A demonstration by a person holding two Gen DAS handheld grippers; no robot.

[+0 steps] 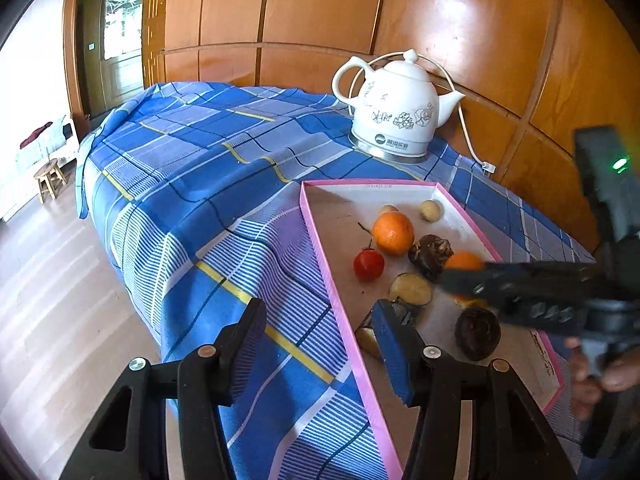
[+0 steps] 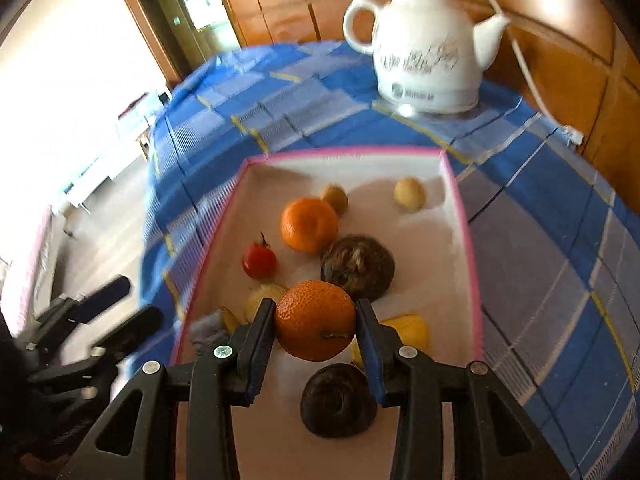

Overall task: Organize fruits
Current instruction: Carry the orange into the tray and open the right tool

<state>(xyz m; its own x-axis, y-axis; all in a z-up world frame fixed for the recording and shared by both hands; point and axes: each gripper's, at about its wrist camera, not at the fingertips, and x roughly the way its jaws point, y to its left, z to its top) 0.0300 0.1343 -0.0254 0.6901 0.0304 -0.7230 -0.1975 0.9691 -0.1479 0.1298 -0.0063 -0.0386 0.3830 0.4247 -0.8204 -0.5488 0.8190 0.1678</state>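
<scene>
Two oranges in view: one clenched between the right gripper pads at lower centre of the right wrist frame, lifted over the pink-rimmed tray; the other resting mid-tray. Around them — a red fruit, two dark brown lumps, small yellowish pieces, hard to identify. Left gripper released, jaws spread over the tray's left rim and checked cloth. White kettle upper right. Right gripper's arm partly hiding the held orange in the left wrist frame.

1. Daylight floods in from the upper left, blowing out that side.
2. Glare streaks the wood panels.
3. Right wrist view is motion-blurred; the kettle smears.
4. Fisheye bends and darkens the edges.
</scene>
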